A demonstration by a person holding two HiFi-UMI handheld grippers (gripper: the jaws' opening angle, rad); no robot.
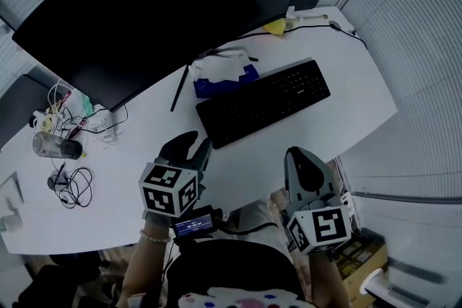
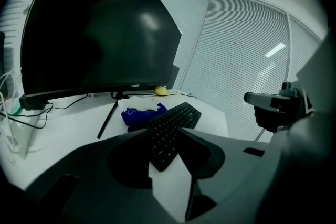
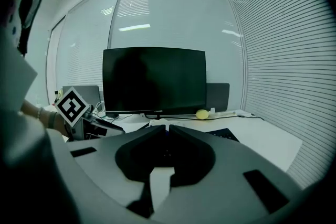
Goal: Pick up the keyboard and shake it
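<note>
My left tongs [image 1: 191, 146] are spread and empty, my right tongs [image 1: 296, 155] pressed together on nothing, both at the near edge of the counter [image 1: 249, 159]. The keyboard [image 1: 263, 103] lies flat just beyond, before the dark monitor [image 1: 159, 3].

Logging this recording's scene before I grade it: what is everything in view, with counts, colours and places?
desk: one, white, under everything.
monitor: one, black, screen dark, at the desk's far side.
keyboard: one, black, lying flat in front of the monitor, untouched.
packet: one, blue and white, between keyboard and monitor.
yellow object: one, small, beside the monitor's right end.
clear container: one, on its side, desk's left.
cables: a tangle, black and white, desk's left.
left hand-held gripper: one, dark grey, jaws apart, empty, short of the keyboard.
right hand-held gripper: one, dark grey, jaws together, empty, at the desk's near edge.
</note>
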